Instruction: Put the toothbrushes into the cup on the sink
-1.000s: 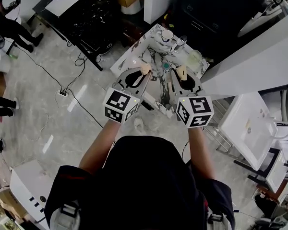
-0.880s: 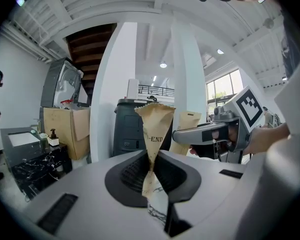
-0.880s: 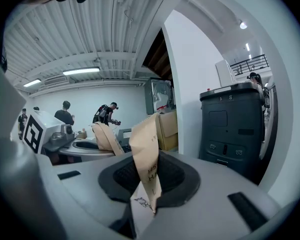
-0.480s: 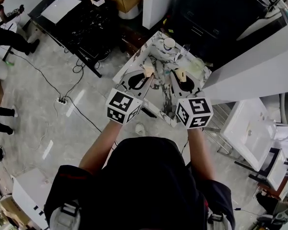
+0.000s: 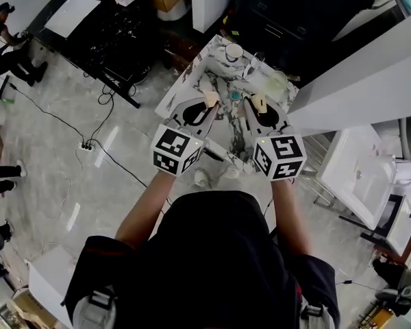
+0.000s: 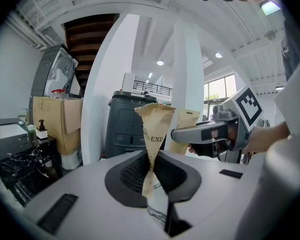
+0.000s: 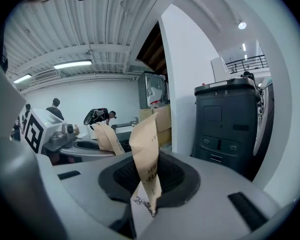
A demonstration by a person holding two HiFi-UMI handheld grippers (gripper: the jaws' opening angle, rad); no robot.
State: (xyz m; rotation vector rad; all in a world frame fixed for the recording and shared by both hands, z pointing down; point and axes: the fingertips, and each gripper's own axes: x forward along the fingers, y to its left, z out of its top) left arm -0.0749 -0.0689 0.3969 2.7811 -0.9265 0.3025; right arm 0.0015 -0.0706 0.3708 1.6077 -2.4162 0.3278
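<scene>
Head view: a packet in each gripper above the sink

My left gripper (image 5: pixel 209 101) pinches a tan paper toothbrush packet (image 6: pixel 152 134). My right gripper (image 5: pixel 258 103) clamps a second tan paper packet (image 7: pixel 146 154). Both hang over the marble-patterned sink top (image 5: pixel 200 74), short of the white round cup (image 5: pixel 234 52).

The left gripper (image 5: pixel 211 100) and the right gripper (image 5: pixel 259 103), each carrying a wrapped toothbrush (image 6: pixel 154 134), are moving forward over the marble sink top (image 5: pixel 222 81). The sink top is sliding further beneath them, and more of it is showing between their two marker cubes. At the left of the head view, the power strip (image 5: pixel 88 144) on the floor is drifting lower.
</scene>
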